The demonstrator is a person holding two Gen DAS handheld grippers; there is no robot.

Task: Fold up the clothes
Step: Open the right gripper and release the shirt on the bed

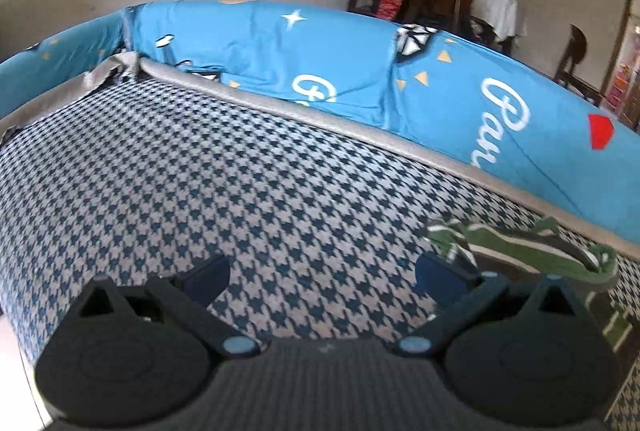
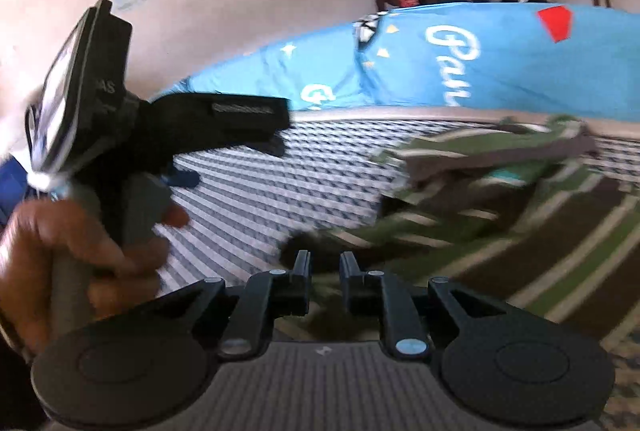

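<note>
Green-striped shirt (image 2: 500,199) lies rumpled on a houndstooth sofa seat (image 1: 240,171), near the blue printed backrest cover (image 1: 360,71); the left gripper (image 1: 323,273) hangs over bare seat with fingers spread wide and nothing between them, the shirt just beside its right finger; the right gripper (image 2: 325,271) sits low over the shirt's near edge, fingers narrowly parted, and whether they pinch cloth cannot be told; a hand (image 2: 80,251) grasps the left gripper's handle.
</note>
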